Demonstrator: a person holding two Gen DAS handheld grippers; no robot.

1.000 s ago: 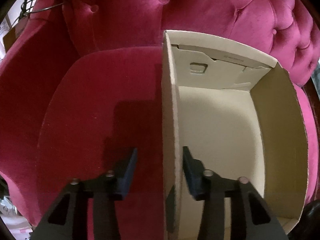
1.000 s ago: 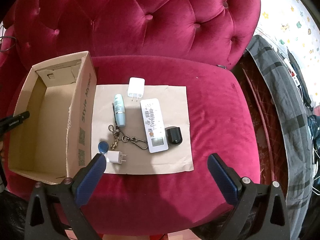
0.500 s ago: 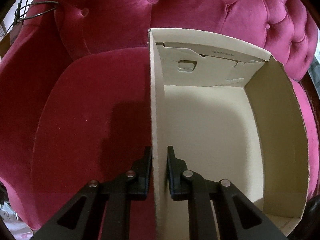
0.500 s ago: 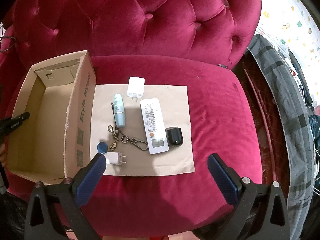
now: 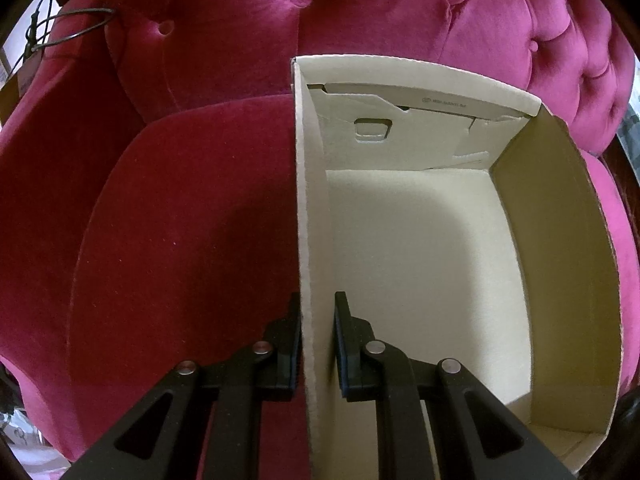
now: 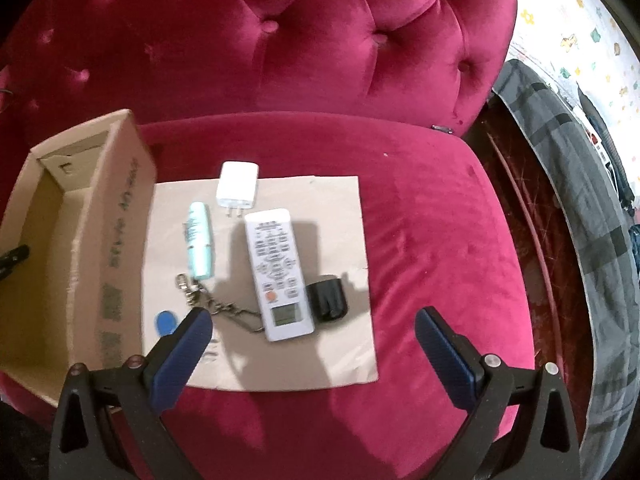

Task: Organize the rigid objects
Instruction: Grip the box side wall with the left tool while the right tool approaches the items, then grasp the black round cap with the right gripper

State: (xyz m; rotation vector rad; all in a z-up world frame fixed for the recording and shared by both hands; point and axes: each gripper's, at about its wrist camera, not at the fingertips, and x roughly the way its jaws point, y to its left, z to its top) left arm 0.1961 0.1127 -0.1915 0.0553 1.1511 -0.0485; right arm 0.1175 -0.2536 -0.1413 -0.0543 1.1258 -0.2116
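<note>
An open cardboard box point(image 5: 420, 264) stands on the left side of a magenta seat, with nothing showing inside it. My left gripper point(image 5: 318, 322) is shut on the box's left wall, one finger outside and one inside. In the right wrist view the box point(image 6: 60, 240) sits beside a brown card sheet point(image 6: 340, 208). On the sheet lie a white charger point(image 6: 237, 186), a pale blue tube point(image 6: 199, 244), a white remote point(image 6: 278, 272), a small black case point(image 6: 328, 298), a key chain point(image 6: 208, 300) and a blue tag point(image 6: 164, 323). My right gripper point(image 6: 312, 316) hangs open above the sheet's near edge, holding nothing.
The tufted magenta chair back point(image 6: 280, 40) rises behind the seat. Grey checked cloth point(image 6: 580, 200) lies on the floor to the right. A wire hanger point(image 5: 60, 28) hangs at the upper left of the left wrist view. A small white plug is mostly hidden behind my right gripper's left finger point(image 6: 184, 348).
My left gripper's jaws have come together onto the box's left wall. My right gripper has dropped and moved in toward the items on the sheet, still open.
</note>
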